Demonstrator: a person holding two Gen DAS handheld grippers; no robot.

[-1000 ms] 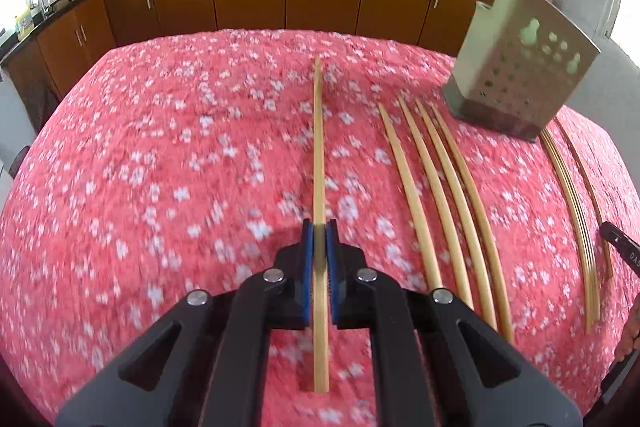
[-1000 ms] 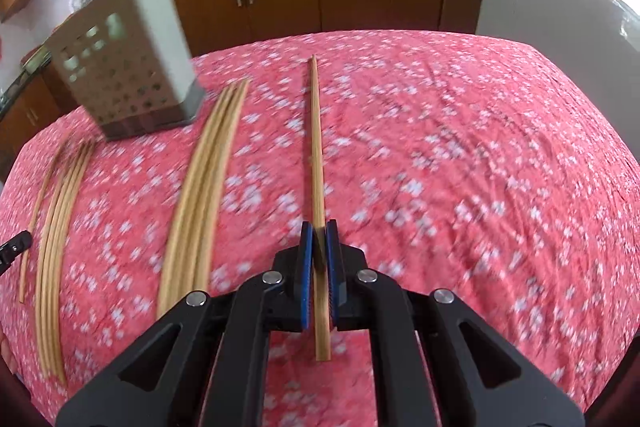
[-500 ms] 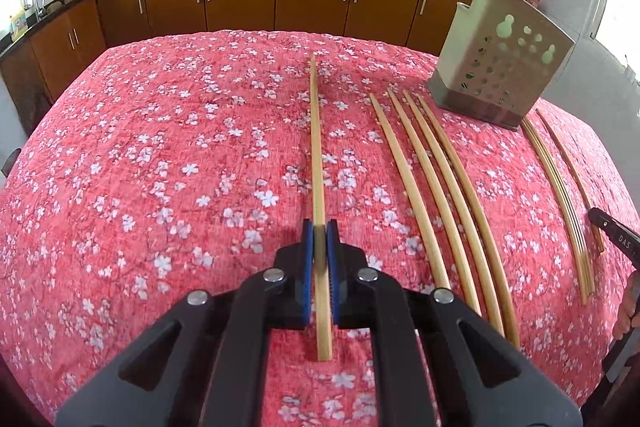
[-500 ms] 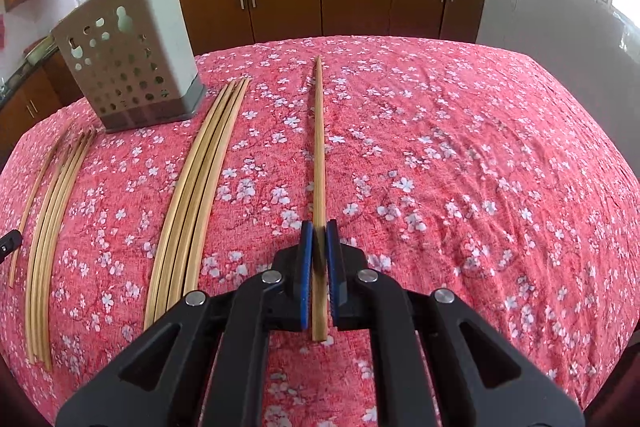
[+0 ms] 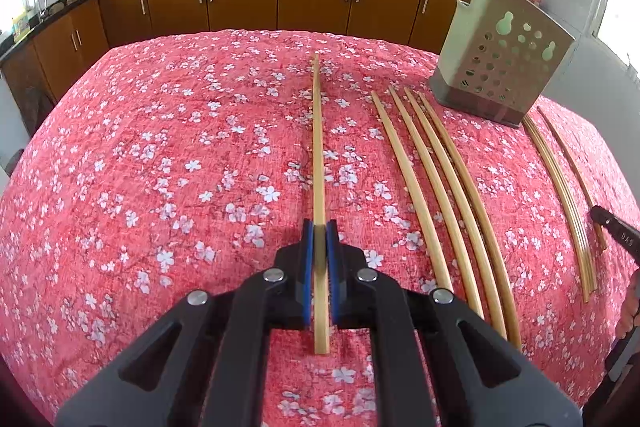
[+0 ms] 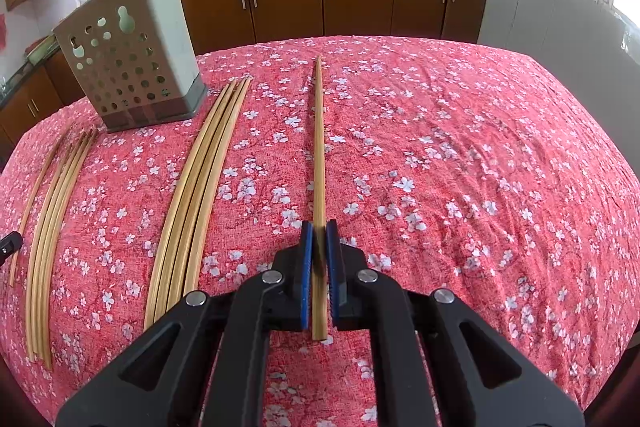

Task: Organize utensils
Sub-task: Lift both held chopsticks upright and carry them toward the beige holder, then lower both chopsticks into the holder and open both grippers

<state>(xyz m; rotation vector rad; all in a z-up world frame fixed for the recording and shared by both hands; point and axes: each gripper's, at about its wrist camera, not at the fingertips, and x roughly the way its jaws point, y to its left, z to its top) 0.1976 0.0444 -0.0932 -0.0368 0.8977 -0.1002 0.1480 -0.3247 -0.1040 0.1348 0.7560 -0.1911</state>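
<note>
Left gripper (image 5: 319, 239) and right gripper (image 6: 319, 239) are each clamped on a chopstick (image 5: 317, 147) (image 6: 319, 147) at frame centre, holder (image 6: 132, 63) upper left.

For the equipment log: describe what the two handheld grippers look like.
Both look alike. The left gripper and right gripper have matte black frames with triangular cut-outs, round silver pivot pins and blue-padded fingers. No cables or sleeves show. White lettering, too small to read, marks the black tip at the left view's right edge.
</note>
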